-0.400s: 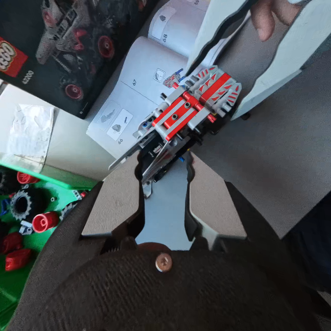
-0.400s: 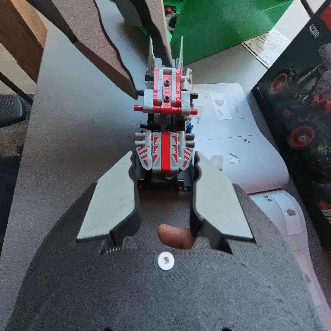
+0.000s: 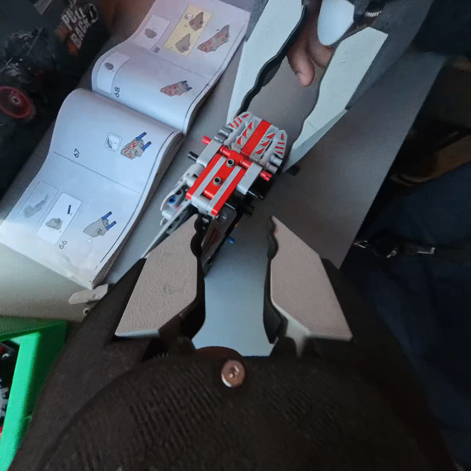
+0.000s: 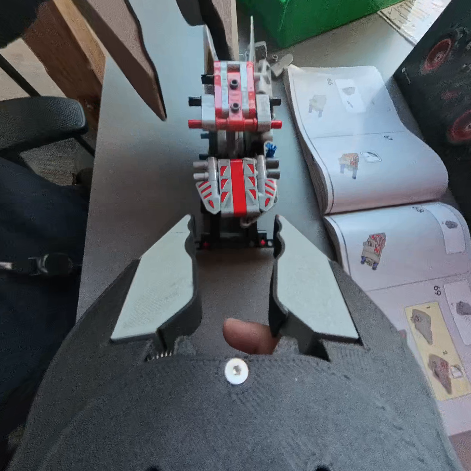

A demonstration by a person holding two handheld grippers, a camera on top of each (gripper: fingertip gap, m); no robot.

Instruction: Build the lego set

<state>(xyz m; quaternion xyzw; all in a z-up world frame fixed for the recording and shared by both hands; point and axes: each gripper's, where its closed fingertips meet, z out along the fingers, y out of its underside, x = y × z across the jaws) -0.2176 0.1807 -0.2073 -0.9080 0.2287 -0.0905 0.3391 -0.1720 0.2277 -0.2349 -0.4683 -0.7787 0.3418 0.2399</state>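
The red and grey lego model [image 3: 229, 173] stands on the grey table [image 3: 318, 204], lengthwise between my two grippers. My right gripper [image 4: 233, 224] is closed around the model's front: its fingertips [image 4: 190, 224] press the sides of the black base [image 4: 234, 242] below the striped hood [image 4: 238, 186]. It also shows in the left wrist view [image 3: 257, 142]. My left gripper [image 3: 233, 226] is open at the model's rear. Its left finger [image 3: 196, 229] lies against the tail panels and its right finger stands apart. In the right wrist view the left gripper [image 4: 193, 76] comes in from the top.
An open instruction booklet [image 3: 107, 178] lies beside the model, also in the right wrist view [image 4: 356, 140]. A green parts bin [image 3: 30, 356], a black set box [image 4: 446, 89] and a loose grey piece [image 3: 86, 297] lie beyond it. The table edge [image 3: 356, 242] and a chair armrest [image 4: 43, 119] are on the other side. Across from one pair of fingers to the other is roughly 8 cm. The loose grey piece [image 3: 86, 297] is closer to my left gripper, around 15 cm from its tips; the right tips are 20 cm off. It turns up in the right wrist view [image 4: 282, 61] as well.
The model and both grippers have shifted off the booklet page toward the table edge. The booklet now lies wholly beside the model. Neither gripper's opening has visibly changed.
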